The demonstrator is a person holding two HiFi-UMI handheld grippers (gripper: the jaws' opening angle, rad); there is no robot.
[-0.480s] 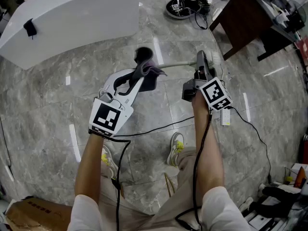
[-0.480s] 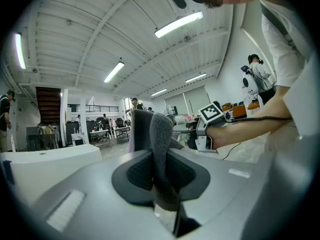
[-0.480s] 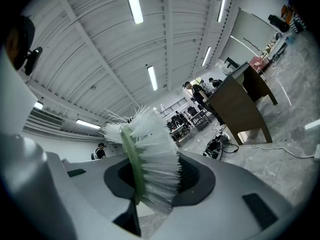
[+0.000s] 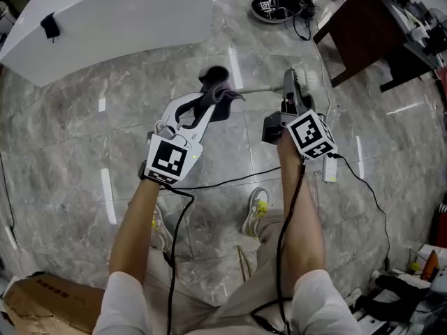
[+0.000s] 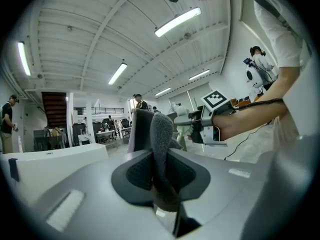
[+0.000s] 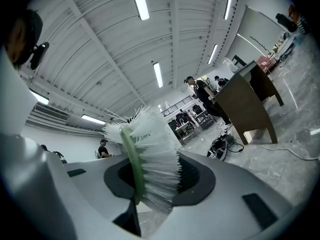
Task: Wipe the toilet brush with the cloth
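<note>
Moved: my left gripper [image 4: 207,105] has edged up-frame, carrying the cloth [image 4: 219,89].
Left grip: clamped tight on cloth.
Right gripper [image 4: 294,88]: closed on toilet brush [image 6: 150,154] bristles, mid-air.
Risk: springy bristles could let the brush twist loose.

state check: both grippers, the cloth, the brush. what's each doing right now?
left gripper: jaws shut on the cloth.
right gripper: jaws shut on the toilet brush, at its bristles.
cloth: bunched, pinched upright, off the floor.
toilet brush: held off the floor, handle pointing toward the cloth; contact between them can't be told.
</note>
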